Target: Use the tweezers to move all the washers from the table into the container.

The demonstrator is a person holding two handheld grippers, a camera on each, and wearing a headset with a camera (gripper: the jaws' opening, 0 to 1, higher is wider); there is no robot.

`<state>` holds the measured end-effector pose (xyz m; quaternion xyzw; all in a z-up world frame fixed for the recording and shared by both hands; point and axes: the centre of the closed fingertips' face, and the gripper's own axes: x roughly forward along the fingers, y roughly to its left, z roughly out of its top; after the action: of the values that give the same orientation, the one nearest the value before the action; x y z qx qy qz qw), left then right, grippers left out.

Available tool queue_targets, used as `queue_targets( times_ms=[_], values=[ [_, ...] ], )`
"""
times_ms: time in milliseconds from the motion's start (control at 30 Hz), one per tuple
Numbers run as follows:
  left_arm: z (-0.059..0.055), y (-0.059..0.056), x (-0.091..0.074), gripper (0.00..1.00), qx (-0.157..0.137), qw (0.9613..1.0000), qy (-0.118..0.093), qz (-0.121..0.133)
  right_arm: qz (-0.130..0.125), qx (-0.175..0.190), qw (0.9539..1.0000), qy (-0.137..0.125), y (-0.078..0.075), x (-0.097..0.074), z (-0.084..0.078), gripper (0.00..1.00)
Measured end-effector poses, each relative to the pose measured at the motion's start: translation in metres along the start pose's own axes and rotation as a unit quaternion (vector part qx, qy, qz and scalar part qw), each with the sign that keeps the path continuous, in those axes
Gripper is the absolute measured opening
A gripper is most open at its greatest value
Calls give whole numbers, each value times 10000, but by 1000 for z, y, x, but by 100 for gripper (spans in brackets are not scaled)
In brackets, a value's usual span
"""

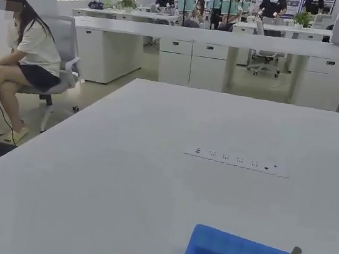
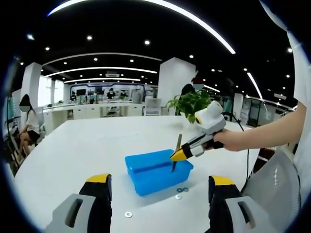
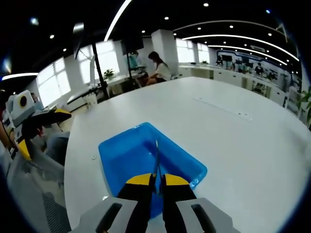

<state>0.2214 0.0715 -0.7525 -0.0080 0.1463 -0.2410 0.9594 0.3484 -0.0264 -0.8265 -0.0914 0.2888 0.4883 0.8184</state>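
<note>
The washers (image 2: 182, 190) lie on the white table (image 2: 73, 155) just beside the blue container's (image 2: 155, 170) near corner, a small cluster there and one more (image 2: 128, 214) further out toward the left gripper (image 2: 160, 187), whose jaws stand spread wide, holding nothing. The right gripper (image 3: 156, 180) is clenched on the tweezers (image 3: 156, 158), whose tips reach down inside the container; its floor reads plain blue, and I cannot tell whether any washer lies in it. The container sits near the table's near edge; in the head view, broad tabletop runs beyond it to an inset power strip (image 1: 237, 160).
</note>
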Motion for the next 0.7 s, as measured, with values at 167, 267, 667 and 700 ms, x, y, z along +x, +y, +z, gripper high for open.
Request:
queue_targets(
  times_ms=[167,267,667,700],
  values=[
    [-1,1,0,82,-22,10000,16,19,43,67,9998,-177,5,-5,7,3],
    [-1,1,0,82,-9,10000,38,4,86,94,9995,-287,11,-11,12,3],
    [3,-5,1,82,-144,9997,-82,-165,309,381,9943,-943,38,-39,37,3],
    [2,-5,1,82,-135,9998,-66,-163,338,409,9940,-960,40,-40,37,3]
  ],
)
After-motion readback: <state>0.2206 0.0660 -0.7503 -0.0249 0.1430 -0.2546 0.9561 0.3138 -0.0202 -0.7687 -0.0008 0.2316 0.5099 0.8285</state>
